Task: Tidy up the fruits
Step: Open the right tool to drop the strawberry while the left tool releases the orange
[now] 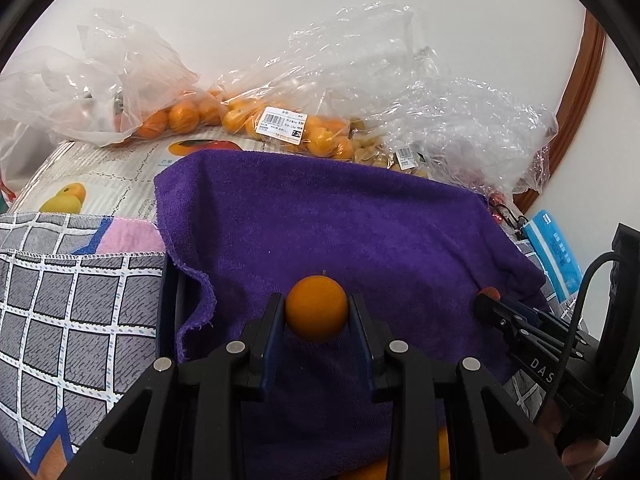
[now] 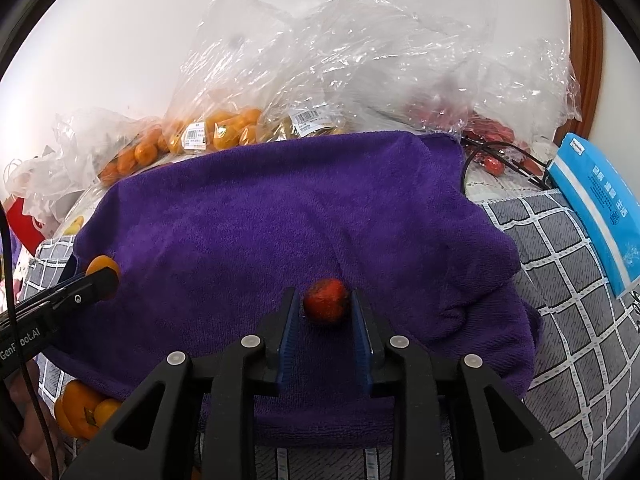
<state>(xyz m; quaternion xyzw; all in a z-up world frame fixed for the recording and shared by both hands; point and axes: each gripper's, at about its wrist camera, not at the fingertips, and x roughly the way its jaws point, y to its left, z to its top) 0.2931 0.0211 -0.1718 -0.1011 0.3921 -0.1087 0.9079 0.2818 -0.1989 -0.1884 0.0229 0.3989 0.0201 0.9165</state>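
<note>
A: A white wall is seen behind a table (image 2: pixel 560 264) covered with a grey checked cloth, and a purple towel (image 1: pixel 340 216) is spread over the middle of it. Clear plastic bags (image 1: pixel 360 92) of small oranges are piled along the far edge.

B: And where are the fruits found relative to the fingers?

A: A small orange (image 1: pixel 316 307) is held between the pads of the left gripper (image 1: pixel 316 312), just above the towel; both pads are pressed against its sides. The fruit is round, so no long axis is offered.

B: The right side?

A: A red fruit (image 2: pixel 326 301), possibly a strawberry or small tomato, lies on the towel between the tips of the right gripper (image 2: pixel 325 308). The right-hand pad appears to touch it, while a narrow gap is seen at the left-hand pad, so a firm grip is not shown and it is judged loosely released.

B: Which hand is better placed for each?

A: Each fruit sits straight ahead of its own fingers. More orange fruit (image 2: pixel 86 408) is seen at the towel's near left edge, nearer the left hand, so that pile may be judged the orange's destination.
</note>
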